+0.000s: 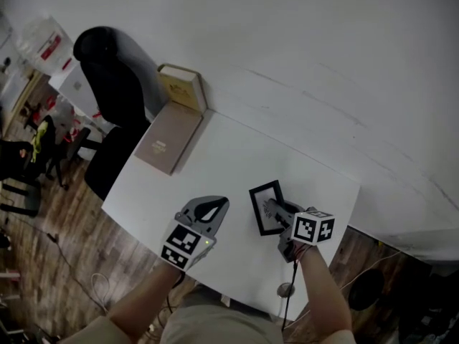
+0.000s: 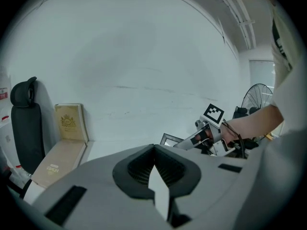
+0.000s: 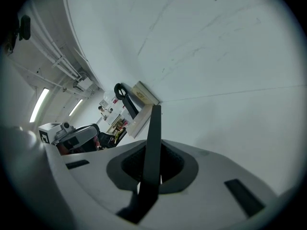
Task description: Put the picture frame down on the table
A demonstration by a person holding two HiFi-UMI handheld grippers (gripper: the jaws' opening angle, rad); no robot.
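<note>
A small black picture frame (image 1: 266, 207) is over the right part of the white table (image 1: 215, 163), clamped at its near edge by my right gripper (image 1: 278, 212), which is shut on it. In the right gripper view the frame (image 3: 153, 128) runs edge-on up between the jaws of that gripper (image 3: 152, 163). Whether the frame's far edge touches the table I cannot tell. My left gripper (image 1: 214, 206) hovers to the left of the frame, shut and holding nothing. From the left gripper (image 2: 156, 170) view, the frame (image 2: 170, 139) and right gripper (image 2: 193, 139) show to the right.
Two beige books are at the table's back left, one upright (image 1: 183, 86) against the white wall and one flat (image 1: 168, 136). A black chair (image 1: 111, 84) stands beyond that corner. A fan (image 2: 259, 99) stands to the right. Wooden floor surrounds the table.
</note>
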